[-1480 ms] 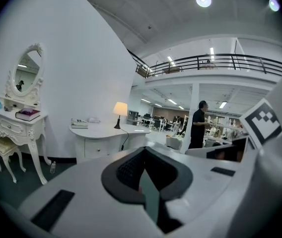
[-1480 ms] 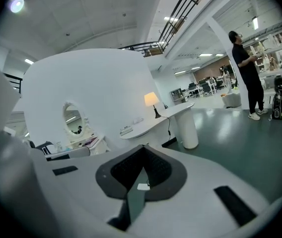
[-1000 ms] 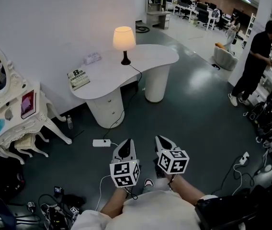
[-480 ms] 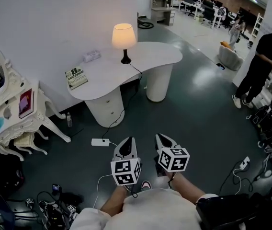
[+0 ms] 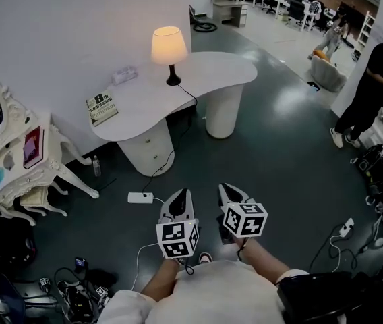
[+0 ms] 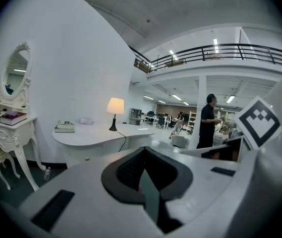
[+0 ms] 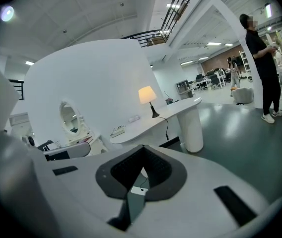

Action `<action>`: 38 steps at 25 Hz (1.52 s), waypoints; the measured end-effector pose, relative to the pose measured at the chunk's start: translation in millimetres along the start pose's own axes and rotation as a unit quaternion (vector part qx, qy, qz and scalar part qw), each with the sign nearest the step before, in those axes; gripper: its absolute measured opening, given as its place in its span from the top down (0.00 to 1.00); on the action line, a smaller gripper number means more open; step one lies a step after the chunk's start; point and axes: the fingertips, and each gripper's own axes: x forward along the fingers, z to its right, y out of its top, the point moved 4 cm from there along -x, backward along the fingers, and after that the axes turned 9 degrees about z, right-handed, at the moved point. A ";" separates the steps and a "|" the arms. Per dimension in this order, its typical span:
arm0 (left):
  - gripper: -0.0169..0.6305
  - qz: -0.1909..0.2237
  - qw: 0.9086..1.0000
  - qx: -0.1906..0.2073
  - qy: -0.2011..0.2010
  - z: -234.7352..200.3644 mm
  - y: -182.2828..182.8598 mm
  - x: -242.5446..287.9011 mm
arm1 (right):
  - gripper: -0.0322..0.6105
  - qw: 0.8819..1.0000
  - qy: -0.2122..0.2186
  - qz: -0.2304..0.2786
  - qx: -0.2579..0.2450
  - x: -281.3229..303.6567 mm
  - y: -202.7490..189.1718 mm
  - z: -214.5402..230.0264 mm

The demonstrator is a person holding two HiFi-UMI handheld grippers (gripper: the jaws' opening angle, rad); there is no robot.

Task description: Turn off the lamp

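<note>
The lamp (image 5: 168,46) has a cream shade and a black foot, and it is lit. It stands near the wall on a curved white table (image 5: 212,73), well ahead of me. Its black cord (image 5: 178,130) drops over the table edge to a white power strip (image 5: 140,198) on the floor. The lamp also shows small in the left gripper view (image 6: 114,106) and the right gripper view (image 7: 147,94). My left gripper (image 5: 180,196) and right gripper (image 5: 226,191) are side by side in front of me, both shut and holding nothing, far short of the table.
A book (image 5: 102,108) and a small white pack (image 5: 124,75) lie on the table. An ornate white vanity (image 5: 16,160) stands at the left with a bottle (image 5: 96,166) beside it. A person in black (image 5: 373,90) stands at the right. Cables and plugs (image 5: 343,228) lie on the floor.
I have come a little closer to the table, and it and the lamp have drifted left in the head view. Both grippers stay shut and side by side. The lamp stays lit.
</note>
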 end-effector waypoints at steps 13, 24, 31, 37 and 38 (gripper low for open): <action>0.96 -0.008 1.000 -0.005 0.004 -15.5 -0.9 41.1 | 0.95 1.000 -0.008 -0.019 0.004 33.1 0.7 20.5; 0.96 0.017 1.000 -0.015 -0.005 -51.8 12.0 120.6 | 0.95 1.000 -0.006 -0.016 -0.018 112.1 26.2 33.9; 0.96 0.021 1.000 -0.015 0.007 -85.7 28.3 179.8 | 0.95 0.999 0.014 -0.016 -0.030 179.6 54.7 31.7; 0.96 0.022 1.000 -0.016 0.013 -106.3 37.4 221.0 | 0.95 0.999 0.018 -0.019 -0.029 224.0 70.1 37.0; 0.96 0.020 1.000 -0.016 0.013 -109.0 37.5 227.0 | 0.95 0.999 0.018 -0.020 -0.028 230.3 71.4 37.7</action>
